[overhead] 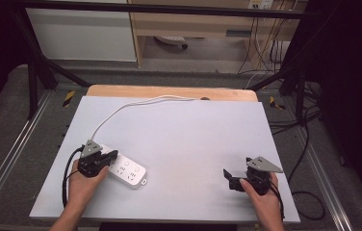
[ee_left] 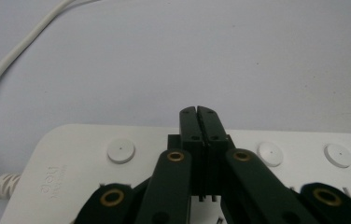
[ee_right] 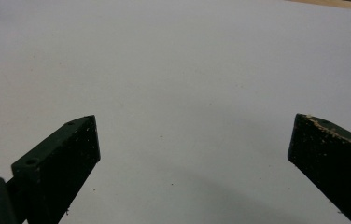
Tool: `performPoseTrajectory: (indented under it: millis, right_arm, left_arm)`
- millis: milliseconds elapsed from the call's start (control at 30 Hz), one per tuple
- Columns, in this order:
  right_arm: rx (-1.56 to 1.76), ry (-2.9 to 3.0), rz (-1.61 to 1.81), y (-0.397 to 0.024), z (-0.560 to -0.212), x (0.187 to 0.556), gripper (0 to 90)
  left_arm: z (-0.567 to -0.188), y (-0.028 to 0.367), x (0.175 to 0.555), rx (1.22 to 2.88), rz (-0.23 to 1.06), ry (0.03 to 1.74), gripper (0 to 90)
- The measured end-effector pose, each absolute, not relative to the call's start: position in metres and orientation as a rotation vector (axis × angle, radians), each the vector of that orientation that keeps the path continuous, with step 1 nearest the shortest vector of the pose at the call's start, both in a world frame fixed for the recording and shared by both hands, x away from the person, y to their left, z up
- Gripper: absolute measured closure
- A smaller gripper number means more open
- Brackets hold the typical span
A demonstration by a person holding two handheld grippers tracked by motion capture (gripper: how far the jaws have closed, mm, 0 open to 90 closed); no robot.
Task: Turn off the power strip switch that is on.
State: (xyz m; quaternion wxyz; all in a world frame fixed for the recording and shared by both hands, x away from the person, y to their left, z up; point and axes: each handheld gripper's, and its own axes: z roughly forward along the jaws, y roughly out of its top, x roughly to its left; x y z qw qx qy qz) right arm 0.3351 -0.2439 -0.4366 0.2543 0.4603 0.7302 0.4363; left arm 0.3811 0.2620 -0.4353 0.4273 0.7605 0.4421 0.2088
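Note:
A white power strip (overhead: 128, 172) lies flat at the front left of the pale table sheet (overhead: 184, 134). Its white cable (overhead: 121, 109) curves away toward the far edge. My left gripper (overhead: 114, 155) hangs over the strip's left end. In the left gripper view the two jaws (ee_left: 197, 111) are pressed together with nothing between them, above the strip (ee_left: 71, 154) and among its round switch buttons (ee_left: 121, 150). Whether the tips touch the strip I cannot tell. My right gripper (overhead: 230, 179) rests at the front right, well apart from the strip. Its jaws (ee_right: 194, 123) stand wide over bare sheet.
A wooden table edge (overhead: 169, 91) runs along the far side of the sheet. Black frame bars (overhead: 49, 72) and loose cables (overhead: 309, 144) surround the table. The cable (ee_left: 5, 65) enters the strip at its left end.

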Motion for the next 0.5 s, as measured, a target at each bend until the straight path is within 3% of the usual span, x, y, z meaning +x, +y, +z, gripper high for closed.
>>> performPoseTrajectory:
  millis: [500]
  right_arm:
    - [1.249,1.990,1.185,-0.2435,-0.4368,0.3348,2.8]
  left_arm:
    - [-0.4368,0.2605,0.3814,1.922,0.538,1.097,90.0]
